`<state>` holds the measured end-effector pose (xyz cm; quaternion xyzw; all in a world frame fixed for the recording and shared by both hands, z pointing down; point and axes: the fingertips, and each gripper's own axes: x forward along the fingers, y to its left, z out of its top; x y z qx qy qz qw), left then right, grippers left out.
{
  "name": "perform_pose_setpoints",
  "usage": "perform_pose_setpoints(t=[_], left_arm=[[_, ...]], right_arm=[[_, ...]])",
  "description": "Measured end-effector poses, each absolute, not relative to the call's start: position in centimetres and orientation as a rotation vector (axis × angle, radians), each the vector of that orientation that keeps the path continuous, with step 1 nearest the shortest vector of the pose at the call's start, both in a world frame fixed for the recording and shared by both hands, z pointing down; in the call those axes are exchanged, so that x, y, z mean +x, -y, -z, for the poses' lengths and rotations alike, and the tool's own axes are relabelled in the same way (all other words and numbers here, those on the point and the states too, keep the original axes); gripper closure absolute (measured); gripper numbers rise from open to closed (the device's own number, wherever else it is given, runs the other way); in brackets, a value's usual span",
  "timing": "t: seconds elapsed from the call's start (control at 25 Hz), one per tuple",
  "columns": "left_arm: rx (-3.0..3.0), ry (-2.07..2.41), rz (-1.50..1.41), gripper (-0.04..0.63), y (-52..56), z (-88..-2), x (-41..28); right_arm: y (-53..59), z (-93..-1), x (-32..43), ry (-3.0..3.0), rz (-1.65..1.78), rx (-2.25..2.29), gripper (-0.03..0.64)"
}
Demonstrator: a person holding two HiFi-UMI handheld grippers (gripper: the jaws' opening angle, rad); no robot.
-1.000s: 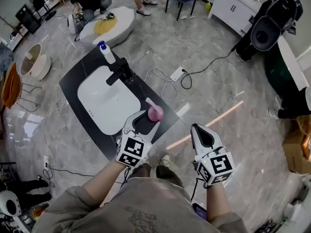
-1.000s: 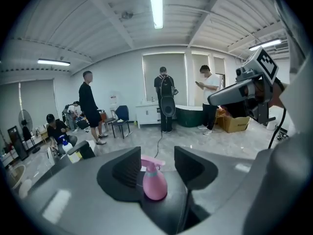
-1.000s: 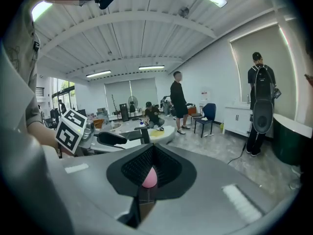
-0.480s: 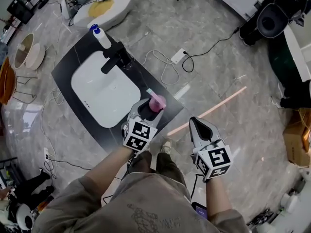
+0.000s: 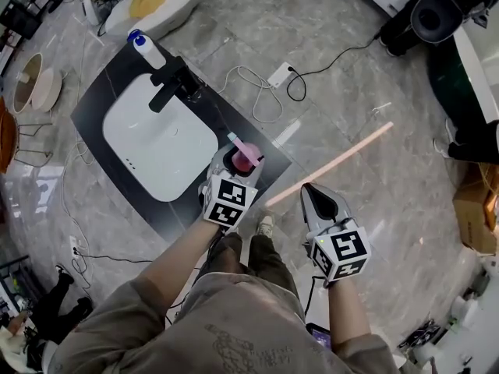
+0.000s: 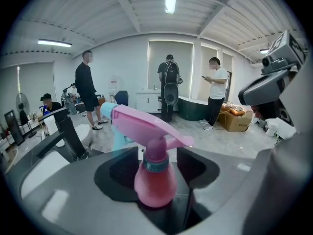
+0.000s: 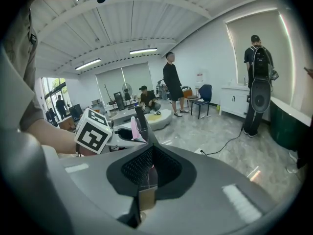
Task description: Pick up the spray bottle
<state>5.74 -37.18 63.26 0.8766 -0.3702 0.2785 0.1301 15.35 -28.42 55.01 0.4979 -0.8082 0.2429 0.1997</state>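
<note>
- The spray bottle (image 5: 245,160) stands upright on the dark counter (image 5: 101,100), at the corner nearest the person and just beside the sink (image 5: 156,142).
- The left gripper (image 6: 157,155) has it between its jaws. They stand apart, one close on each side of the pink body, and do not look clenched yet.
- To do this well, close squarely on the round body below the teal collar, not on the trigger head. Squeeze firmly, since the body tapers and looks slippery, then lift straight up.
- The left forearm reaches forward and low, with the gripper level and pointing across the counter edge.
- The right gripper (image 5: 318,199) hangs over the floor, well apart, with its jaws pressed together on nothing.
</note>
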Motion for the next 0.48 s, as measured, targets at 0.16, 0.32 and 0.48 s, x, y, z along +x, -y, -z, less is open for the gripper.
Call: perform_pose_setpoints(t=[0.16,0.32,0.48], left_arm=[[2.554,1.119,-0.780,0.377,37.9,-63.1,6.0],[2.563,1.155,-0.753,0.433,38.0,-62.2,5.5],[2.584,1.162,-0.725,0.436,38.1,-60.5,5.1]], right_arm=[[28.1,-55.6,15.7,2.247,-0.691,1.394,0.588],[28.1,-55.1,15.8,2.259,-0.673,1.414,0.588],[28.6,-53.0,15.4,2.305,-0.618,1.431,0.588]])
